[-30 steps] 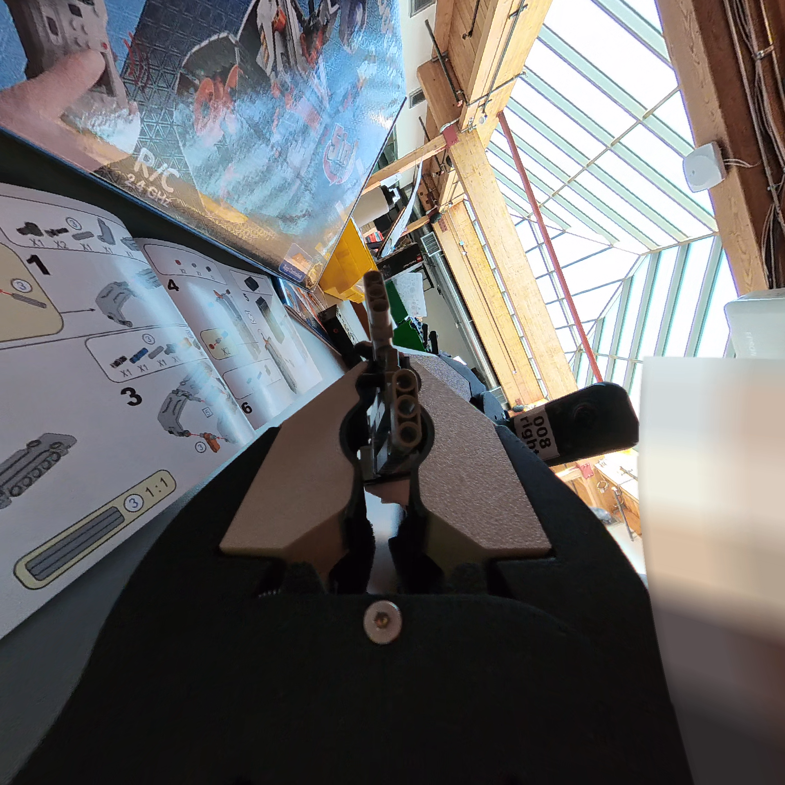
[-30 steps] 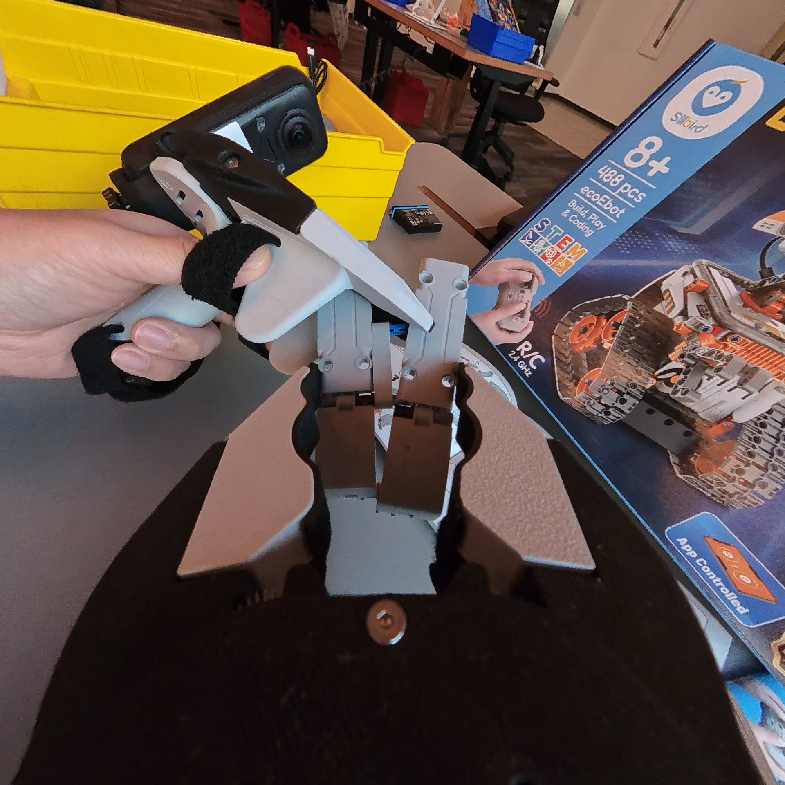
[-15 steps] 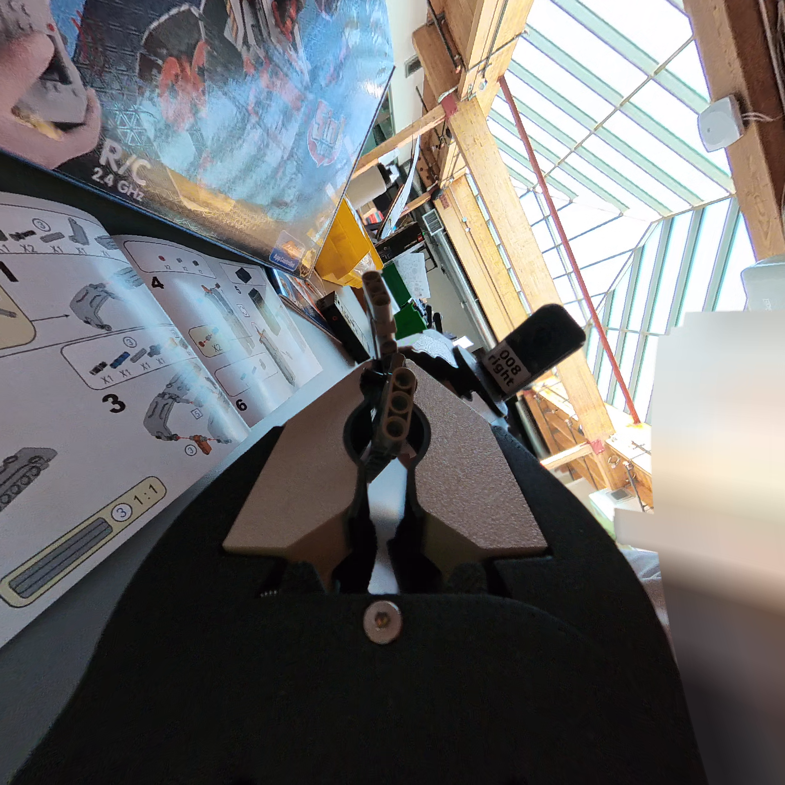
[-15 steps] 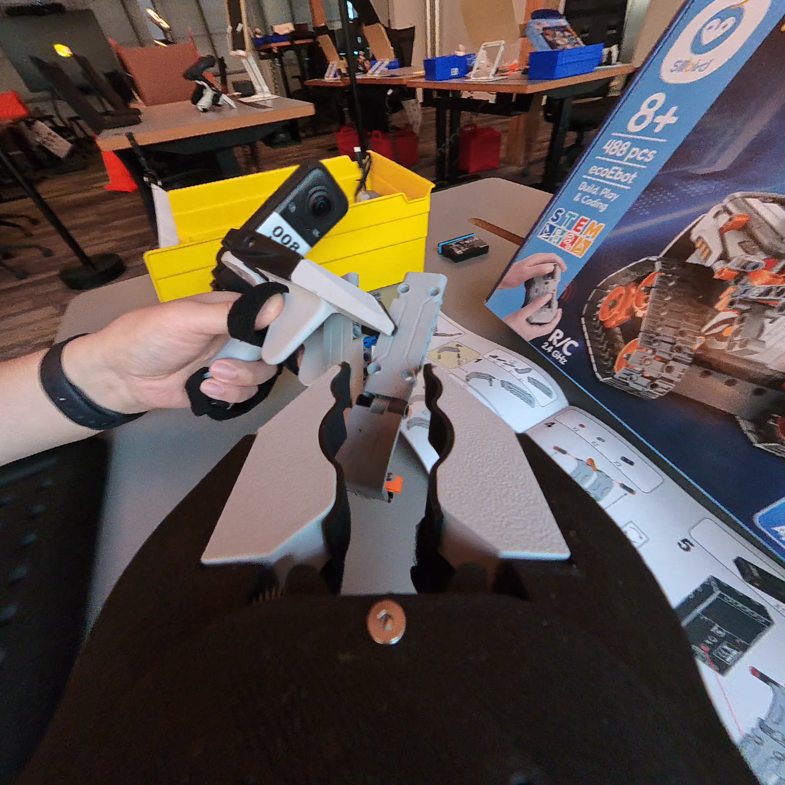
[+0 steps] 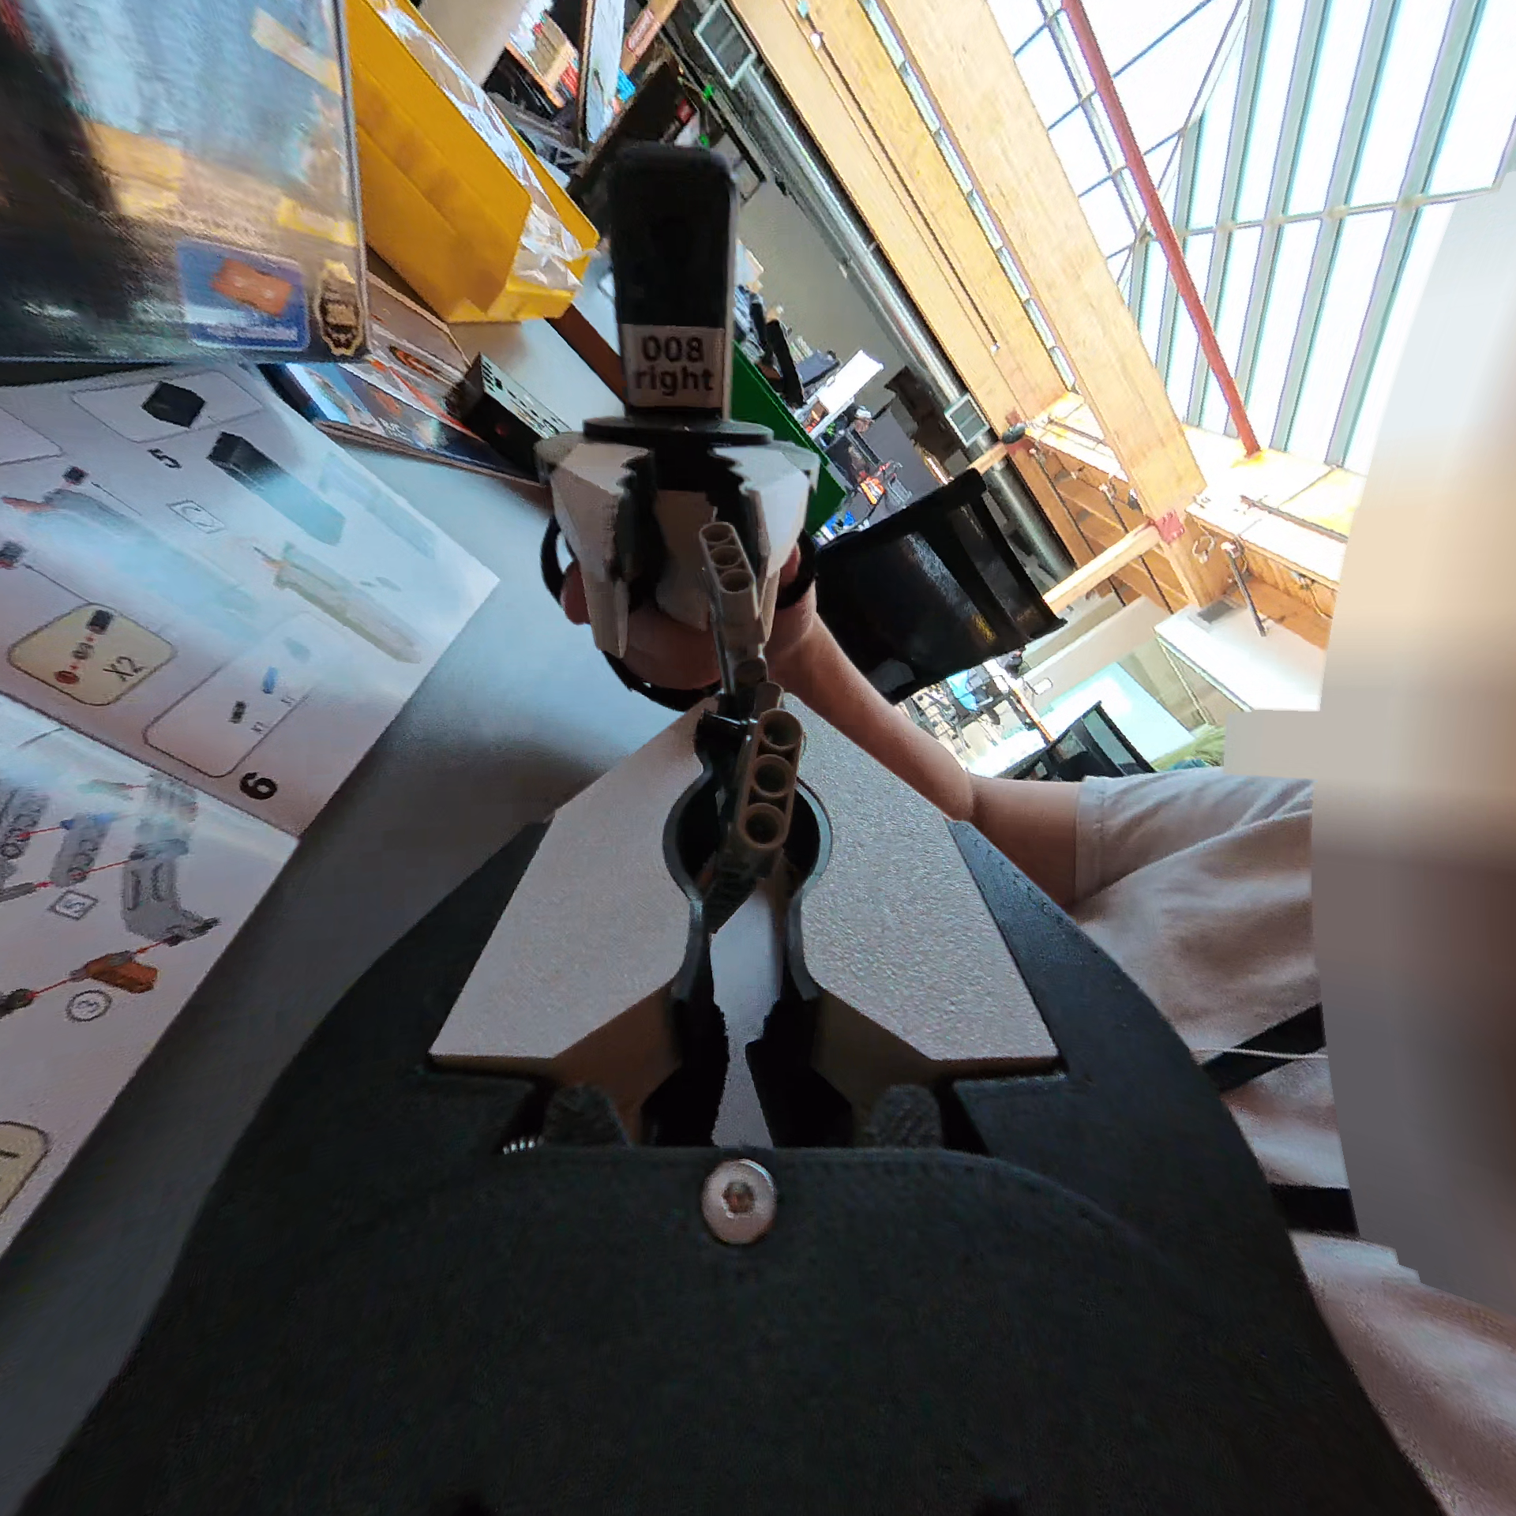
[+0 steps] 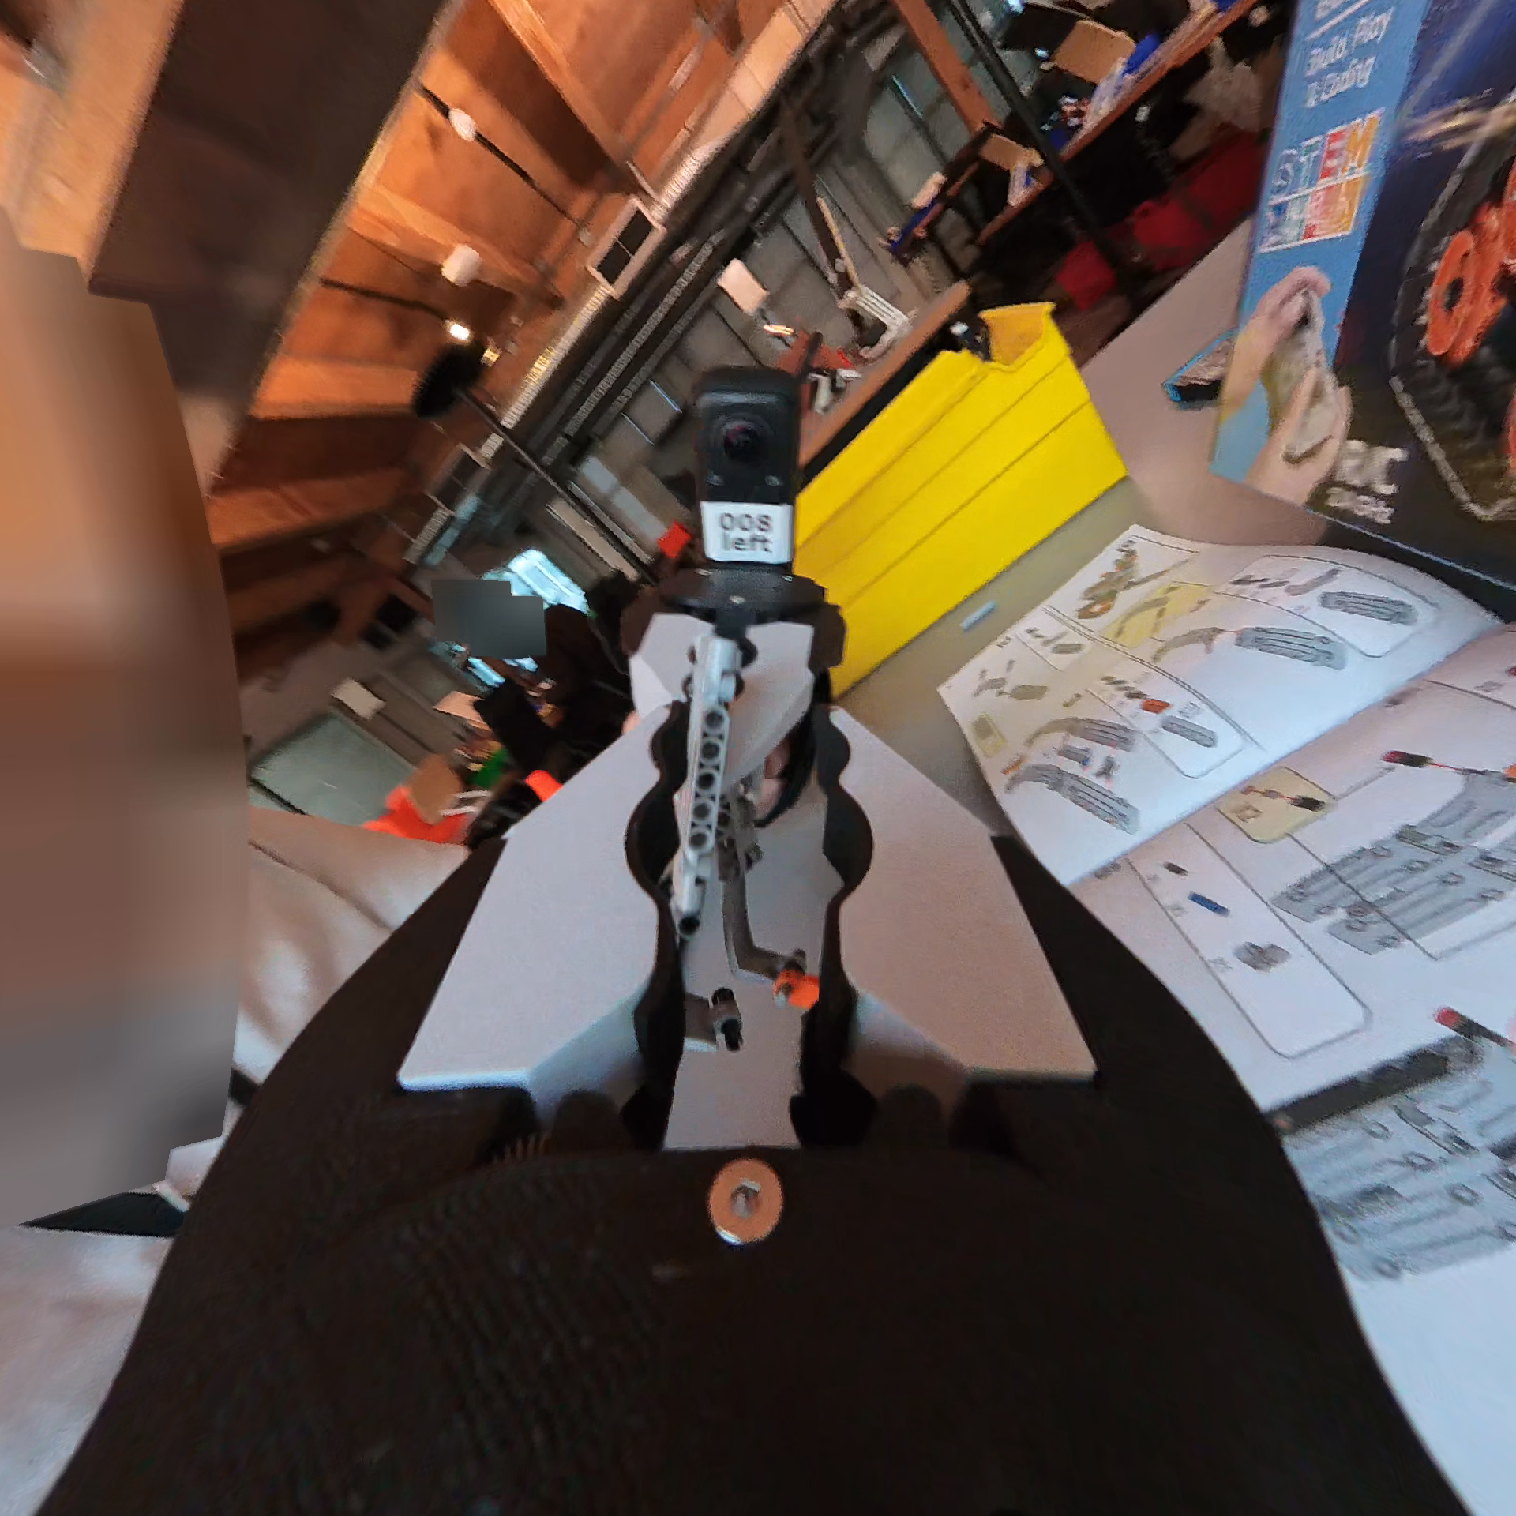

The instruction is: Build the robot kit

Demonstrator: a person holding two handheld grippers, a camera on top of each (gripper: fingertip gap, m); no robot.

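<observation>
Left wrist view: the left gripper [image 5: 751,808] had its jaws nearly closed on a grey perforated building-toy beam assembly [image 5: 755,787], gripped at its three-holed end.
Beam, far end: it ran forward from the left jaws to the right gripper [image 5: 681,541], which faced the camera head-on, a black camera block with a white label [image 5: 673,246] on top.
Right hand: a bare forearm and pale sleeve [image 5: 1181,886] ran back from the right gripper to a blurred patch at the frame's right edge.
Surroundings, left view: an open white instruction booklet [image 5: 205,623] lay on the grey table [image 5: 459,755]; behind it stood a glossy toy-kit box [image 5: 164,180] and a yellow plastic bin [image 5: 459,189]; timber beams and a skylight were overhead.
Right wrist view: the right gripper [image 6: 742,853] stood partly open, the beam assembly [image 6: 705,779] lying in the gap; whether the pads pressed it I cannot tell.
Shown only here: a small orange connector [image 6: 794,988] and a black pin [image 6: 723,1007] on the near end of the assembly.
Left gripper, right view: the left gripper [image 6: 734,656] faced this camera, clamped on the assembly's far end.
Surroundings, right view: the booklet [image 6: 1230,738] spread to the right, the bin [image 6: 943,484] behind it, the box [image 6: 1394,246] at the upper right.
Obstruction: each gripper hid the other's hand almost fully.
</observation>
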